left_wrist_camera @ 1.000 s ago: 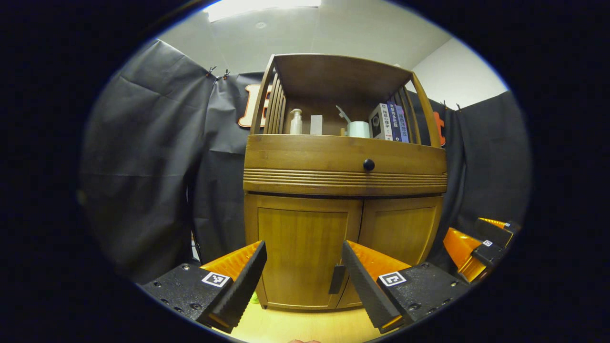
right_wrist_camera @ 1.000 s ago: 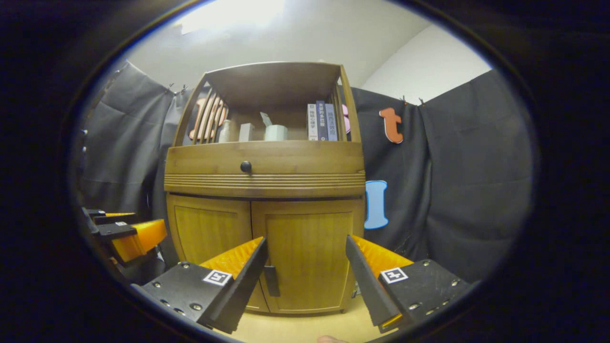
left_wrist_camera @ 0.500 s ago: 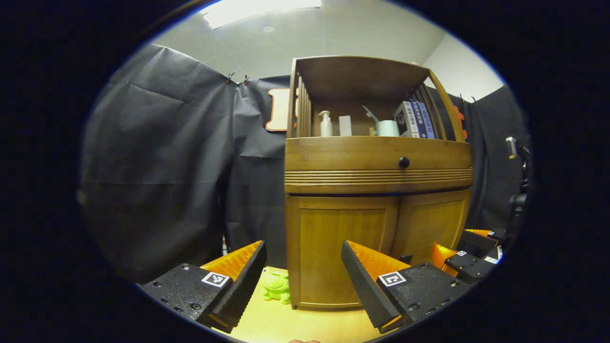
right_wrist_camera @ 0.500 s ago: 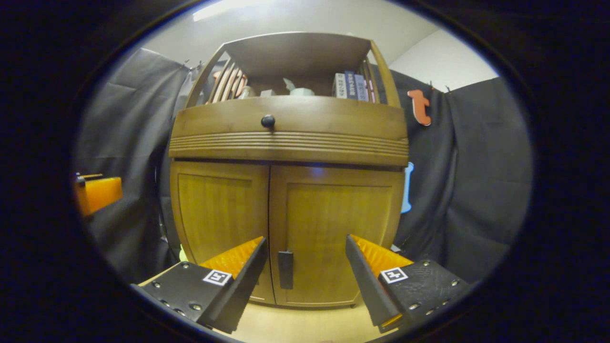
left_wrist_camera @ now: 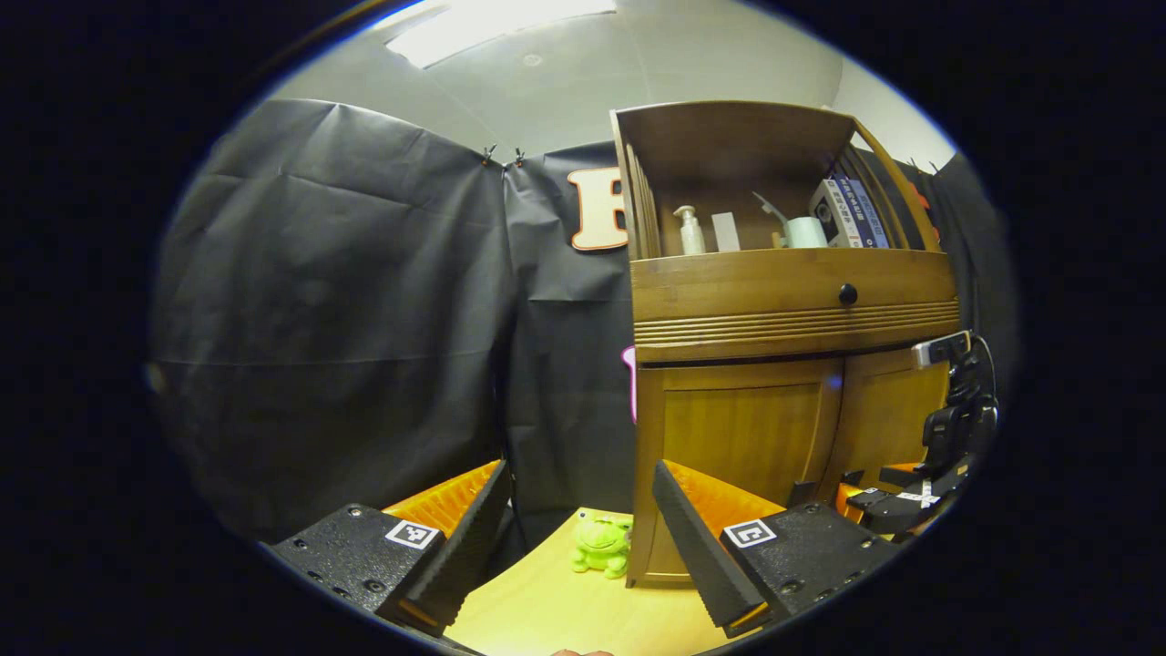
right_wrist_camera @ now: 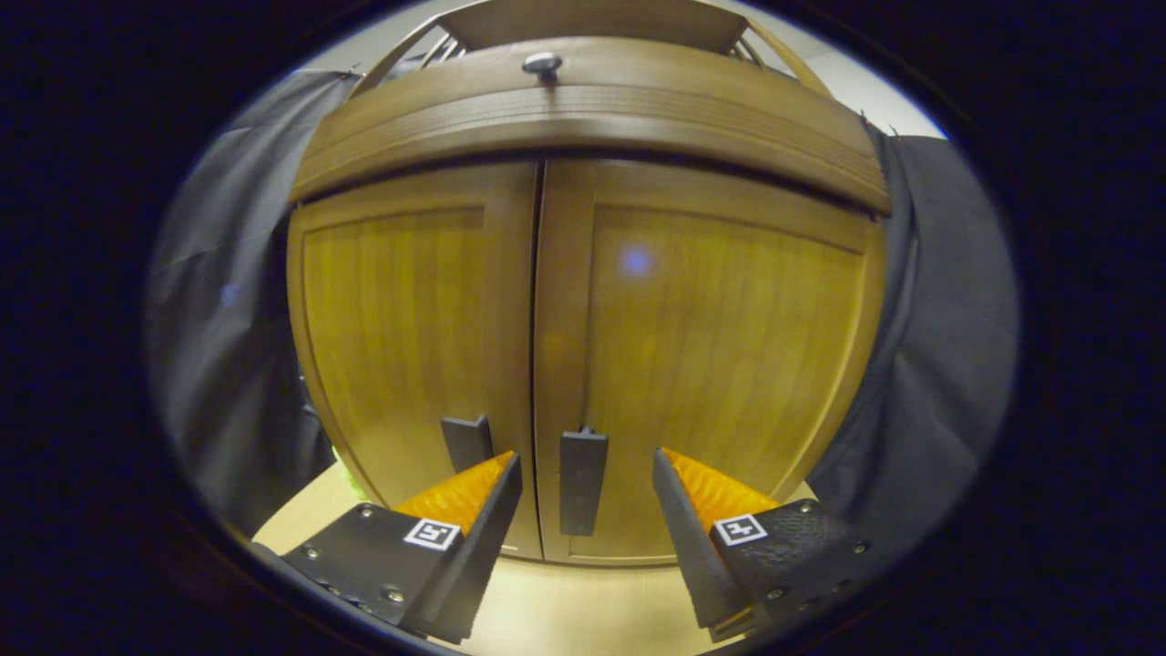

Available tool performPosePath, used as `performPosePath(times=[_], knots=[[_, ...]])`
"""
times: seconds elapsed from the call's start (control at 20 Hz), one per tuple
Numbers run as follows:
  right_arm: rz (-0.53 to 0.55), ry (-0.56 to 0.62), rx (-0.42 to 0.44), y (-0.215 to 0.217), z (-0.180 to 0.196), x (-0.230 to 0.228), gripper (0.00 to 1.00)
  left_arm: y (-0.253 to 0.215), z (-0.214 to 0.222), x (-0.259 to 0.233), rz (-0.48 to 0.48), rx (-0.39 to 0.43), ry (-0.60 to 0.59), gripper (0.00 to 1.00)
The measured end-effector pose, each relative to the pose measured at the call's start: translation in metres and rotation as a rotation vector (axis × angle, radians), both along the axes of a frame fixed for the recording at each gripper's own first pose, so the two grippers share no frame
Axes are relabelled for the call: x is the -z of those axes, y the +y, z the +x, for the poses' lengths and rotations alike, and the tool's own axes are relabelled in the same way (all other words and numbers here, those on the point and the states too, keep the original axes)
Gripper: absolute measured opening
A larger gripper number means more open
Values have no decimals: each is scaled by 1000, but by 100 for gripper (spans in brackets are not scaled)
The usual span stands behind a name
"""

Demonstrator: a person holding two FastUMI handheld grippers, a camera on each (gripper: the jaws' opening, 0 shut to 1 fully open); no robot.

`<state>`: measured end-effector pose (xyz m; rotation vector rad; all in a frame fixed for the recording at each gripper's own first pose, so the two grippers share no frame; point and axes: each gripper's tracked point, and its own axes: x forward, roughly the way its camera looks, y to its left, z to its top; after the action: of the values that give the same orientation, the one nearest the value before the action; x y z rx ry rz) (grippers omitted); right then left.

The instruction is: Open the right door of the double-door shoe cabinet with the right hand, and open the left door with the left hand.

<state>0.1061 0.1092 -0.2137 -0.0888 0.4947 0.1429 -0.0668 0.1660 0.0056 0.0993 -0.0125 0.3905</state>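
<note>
Wooden right door apparently closed, handle between right hand-held gripper fingers.

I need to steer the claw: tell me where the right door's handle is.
In the right gripper view, the right door's handle sits low on the right door, beside the centre seam, between the open right claw fingers.

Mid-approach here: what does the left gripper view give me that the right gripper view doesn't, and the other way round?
Left gripper view: the frog toy on the table beside the cabinet, the top shelf with a bottle and books, and the right gripper low at the doors.

Right gripper view: a close look at both door handles, the right handle lying between the open right gripper's fingers, ungripped, and the left handle beside it.

Both: the cabinet, both doors shut, the drawer knob, and each view's own gripper open.
</note>
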Motion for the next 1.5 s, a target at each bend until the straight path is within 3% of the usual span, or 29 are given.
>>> performPosePath(times=[0.1, 0.25, 0.35, 0.5, 0.6, 0.75, 1.15, 1.5], knots=[[11, 36, 3, 6, 8, 13, 72, 8, -5, 0, 8, -25, 0, 96], [-1, 63, 6, 1, 3, 9, 71, 19, -12, 1, 12, -59, 5, 98], [-16, 57, 14, -1, 4, -2, 50, 25, -16, 2, 10, -78, 8, 96], [-31, 67, 24, -6, 1, -4, 49, 29, -20, 4, 2, -88, 11, 96], [15, 76, 50, -6, 2, -11, 33, 30, -21, 4, -1, -88, 11, 96], [33, 85, 59, -8, 5, -3, 28, 28, -22, 5, -7, -76, 11, 96], [62, 65, 75, -8, 5, -4, 28, 17, -25, 5, -6, -34, 11, 98], [101, 81, 134, -10, 4, -4, 28, -18, -15, 5, -3, 93, 9, 98]])
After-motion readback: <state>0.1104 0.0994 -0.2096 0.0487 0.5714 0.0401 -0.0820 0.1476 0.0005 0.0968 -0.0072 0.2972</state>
